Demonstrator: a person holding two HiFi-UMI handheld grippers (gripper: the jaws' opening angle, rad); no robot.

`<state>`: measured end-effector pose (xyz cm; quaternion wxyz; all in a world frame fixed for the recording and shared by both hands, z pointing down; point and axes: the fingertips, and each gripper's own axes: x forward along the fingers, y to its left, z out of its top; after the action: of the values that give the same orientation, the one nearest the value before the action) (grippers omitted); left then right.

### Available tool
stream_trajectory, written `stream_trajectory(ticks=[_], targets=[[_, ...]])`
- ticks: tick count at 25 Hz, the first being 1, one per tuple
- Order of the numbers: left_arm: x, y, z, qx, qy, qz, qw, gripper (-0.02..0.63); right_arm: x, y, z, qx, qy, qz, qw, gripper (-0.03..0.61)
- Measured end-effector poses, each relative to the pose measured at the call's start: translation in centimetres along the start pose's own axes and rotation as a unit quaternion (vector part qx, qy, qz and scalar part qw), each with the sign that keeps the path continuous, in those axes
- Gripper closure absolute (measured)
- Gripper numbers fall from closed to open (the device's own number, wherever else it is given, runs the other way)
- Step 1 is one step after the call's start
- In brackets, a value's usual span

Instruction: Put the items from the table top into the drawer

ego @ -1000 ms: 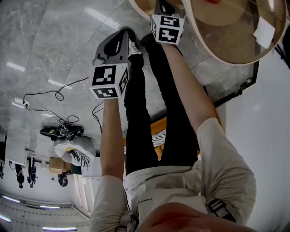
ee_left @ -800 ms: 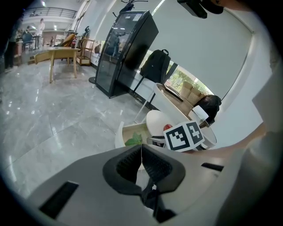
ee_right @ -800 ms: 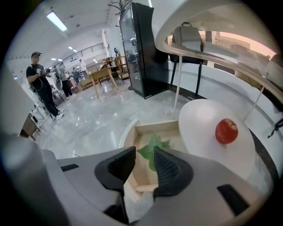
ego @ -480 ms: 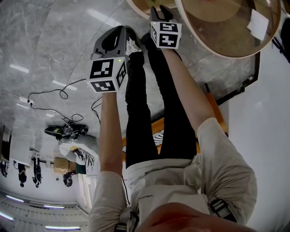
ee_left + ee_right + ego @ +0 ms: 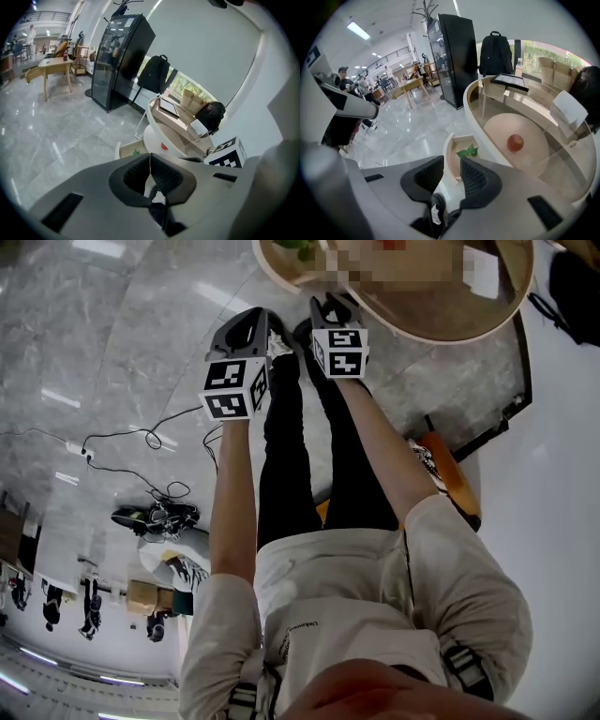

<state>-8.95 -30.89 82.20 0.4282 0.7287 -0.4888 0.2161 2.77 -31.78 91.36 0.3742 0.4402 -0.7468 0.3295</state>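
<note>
A round table (image 5: 450, 334) with a glass top stands ahead of me, and a red fruit (image 5: 515, 142) lies on it. In its side a small wooden drawer (image 5: 457, 154) is pulled out, with green leaves (image 5: 468, 151) inside. My left gripper (image 5: 150, 157) is shut with nothing between its pads and hangs over the floor short of the drawer (image 5: 129, 151). Beside it, just short of the drawer, my right gripper (image 5: 452, 161) is open by a narrow gap and holds nothing. In the head view the left gripper (image 5: 246, 334) and the right gripper (image 5: 328, 307) are side by side below the table's edge.
A white box (image 5: 568, 108) and a flat dark device (image 5: 508, 79) lie on the table top. A black backpack (image 5: 496, 47) and a tall black cabinet (image 5: 459, 56) stand behind it. Cables (image 5: 122, 442) trail over the grey marble floor at the left. My legs are below the grippers.
Both grippers have drawn closer together and lie farther out in the head view. The table has slid toward the top edge and looks smaller.
</note>
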Motion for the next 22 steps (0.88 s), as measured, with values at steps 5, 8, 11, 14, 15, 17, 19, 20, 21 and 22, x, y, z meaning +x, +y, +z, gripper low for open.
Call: stream_trajectory(ticks=[5, 8, 11, 14, 15, 17, 19, 20, 21, 22], targets=[[-4.4, -3.7, 4.4, 0.023, -0.004, -0.005, 0.9997, 0.592, -8.1, -0.2, 4.1, 0.017, -0.018, -0.006, 1.0, 0.46], [-8.4, -6.0, 7.0, 0.034, -0.005, -0.006, 0.9994, 0.592, -13.8, 0.2, 6.8, 0.017, -0.033, -0.01, 0.999, 0.46], [-13.3, -8.4, 9.3, 0.042, -0.013, -0.011, 0.999, 0.592, -19.7, 1.5, 8.9, 0.011, -0.046, -0.006, 0.999, 0.46], [-17.9, -10.6, 10.5, 0.052, -0.019, -0.026, 0.9981, 0.592, -25.7, 3.7, 10.9, -0.006, -0.068, 0.017, 0.998, 0.46], [-19.2, -11.4, 10.7, 0.059, -0.021, -0.029, 0.9976, 0.592, -27.7, 4.1, 11.5, -0.011, -0.077, 0.02, 0.997, 0.46], [-21.8, -12.8, 10.4, 0.063, -0.021, -0.03, 0.9973, 0.592, -31.3, 4.3, 11.9, -0.001, -0.089, 0.018, 0.996, 0.46], [-24.4, -13.8, 9.7, 0.052, -0.028, -0.029, 0.9978, 0.592, -34.1, 4.8, 12.0, 0.022, -0.098, 0.016, 0.995, 0.46], [-25.7, -14.3, 9.3, 0.048, -0.033, -0.029, 0.9979, 0.592, -35.3, 5.3, 12.0, 0.032, -0.103, 0.019, 0.994, 0.46], [-27.0, -14.7, 9.1, 0.046, -0.036, -0.029, 0.9978, 0.592, -36.5, 6.0, 12.1, 0.039, -0.108, 0.025, 0.993, 0.46], [-28.2, -15.2, 8.9, 0.047, -0.039, -0.029, 0.9977, 0.592, -37.6, 6.6, 12.3, 0.042, -0.111, 0.032, 0.992, 0.46]])
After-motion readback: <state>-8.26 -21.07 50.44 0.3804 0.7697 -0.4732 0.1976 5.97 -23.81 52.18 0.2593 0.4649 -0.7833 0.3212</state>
